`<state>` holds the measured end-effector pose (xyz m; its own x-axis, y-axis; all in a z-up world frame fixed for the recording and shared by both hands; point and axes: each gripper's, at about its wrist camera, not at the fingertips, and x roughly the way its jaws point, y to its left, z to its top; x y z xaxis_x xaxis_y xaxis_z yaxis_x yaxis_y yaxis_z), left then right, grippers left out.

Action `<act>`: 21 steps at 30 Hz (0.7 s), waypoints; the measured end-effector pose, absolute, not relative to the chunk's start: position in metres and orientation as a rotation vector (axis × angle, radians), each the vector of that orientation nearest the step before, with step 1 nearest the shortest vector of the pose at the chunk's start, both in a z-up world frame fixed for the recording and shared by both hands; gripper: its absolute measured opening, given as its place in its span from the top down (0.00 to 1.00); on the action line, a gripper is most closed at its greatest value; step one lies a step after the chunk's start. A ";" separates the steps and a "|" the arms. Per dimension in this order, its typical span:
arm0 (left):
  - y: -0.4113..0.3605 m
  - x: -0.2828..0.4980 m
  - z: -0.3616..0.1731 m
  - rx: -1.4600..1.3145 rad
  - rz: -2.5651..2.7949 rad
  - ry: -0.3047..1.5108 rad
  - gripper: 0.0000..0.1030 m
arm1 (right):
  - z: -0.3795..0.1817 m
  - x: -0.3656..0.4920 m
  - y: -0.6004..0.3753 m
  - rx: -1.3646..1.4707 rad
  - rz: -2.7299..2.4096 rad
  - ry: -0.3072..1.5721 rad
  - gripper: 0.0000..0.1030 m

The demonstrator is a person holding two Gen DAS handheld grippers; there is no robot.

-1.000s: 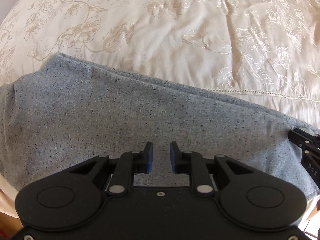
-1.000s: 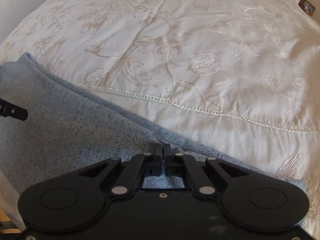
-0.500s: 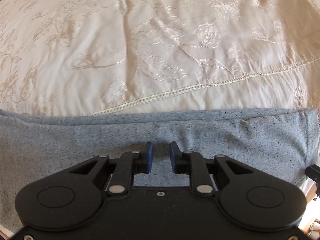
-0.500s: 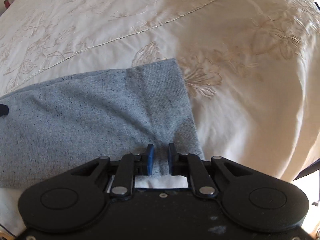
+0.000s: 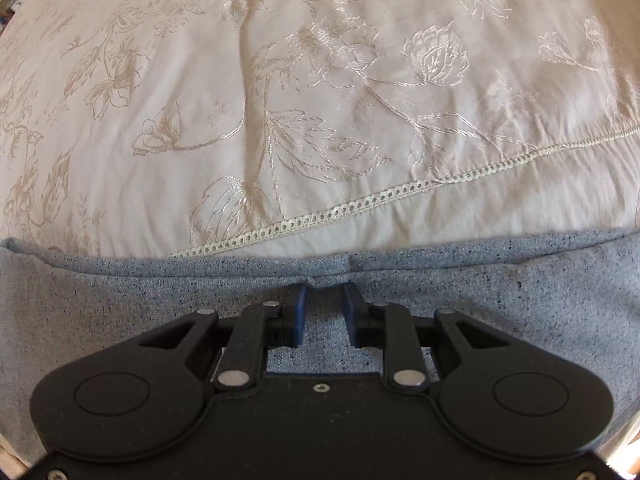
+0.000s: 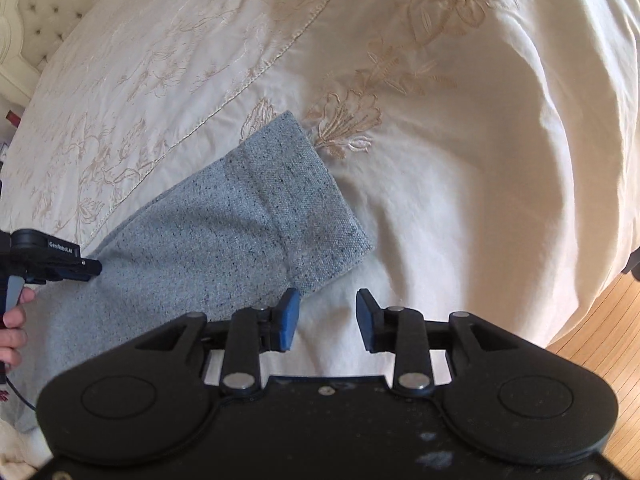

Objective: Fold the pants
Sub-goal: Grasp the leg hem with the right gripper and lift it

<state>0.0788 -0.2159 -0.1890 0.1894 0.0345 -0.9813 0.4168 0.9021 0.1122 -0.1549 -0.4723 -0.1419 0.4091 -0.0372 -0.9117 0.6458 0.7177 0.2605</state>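
Note:
Grey-blue speckled pants [image 5: 520, 320] lie flat in a band across the cream bedspread [image 5: 320, 100]. My left gripper [image 5: 325, 300] points down onto their far edge. Its jaws are opening, with a small pucker of cloth between the tips and the pads not pressing it. In the right wrist view the hemmed leg end [image 6: 296, 200] lies spread on the bedspread. My right gripper [image 6: 326, 312] hangs just off the hem's near corner, its jaws opening, with only bedspread between them. The left gripper [image 6: 56, 264] shows at that view's left edge, over the pants.
The embroidered bedspread [image 6: 460, 200] drops over the bed's edge at the right, with wooden floor [image 6: 592, 320] below. A tufted headboard [image 6: 48, 8] stands at the far left. A person's hand [image 6: 12, 328] holds the left gripper.
My right gripper was shut on the pants' cloth, swung along to the leg end, then opened and let go. My left gripper slid along the pants' far edge and its jaws widened slightly.

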 end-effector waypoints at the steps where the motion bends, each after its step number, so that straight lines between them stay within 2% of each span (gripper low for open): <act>1: -0.221 0.075 -0.189 0.411 -0.282 1.357 0.68 | -0.144 -0.155 -0.476 0.691 -0.471 1.060 0.66; 9: -0.229 0.073 -0.184 0.417 -0.290 1.366 0.68 | -0.166 -0.136 -0.514 0.911 -0.516 0.977 0.62; 12: -0.227 0.076 -0.181 0.422 -0.295 1.368 0.68 | -0.172 -0.134 -0.523 0.982 -0.506 0.951 0.62; 13: -0.226 0.077 -0.179 0.422 -0.294 1.371 0.68 | -0.174 -0.132 -0.526 0.992 -0.480 0.947 0.66; 14: -0.224 0.077 -0.176 0.416 -0.290 1.376 0.68 | -0.170 -0.130 -0.525 0.960 -0.462 0.965 0.69; 15: -0.220 0.078 -0.172 0.400 -0.288 1.380 0.68 | -0.163 -0.125 -0.520 0.889 -0.435 0.982 0.85; 21: -0.209 0.058 -0.148 0.330 -0.316 1.403 0.69 | -0.114 -0.101 -0.469 0.454 -0.285 0.985 0.87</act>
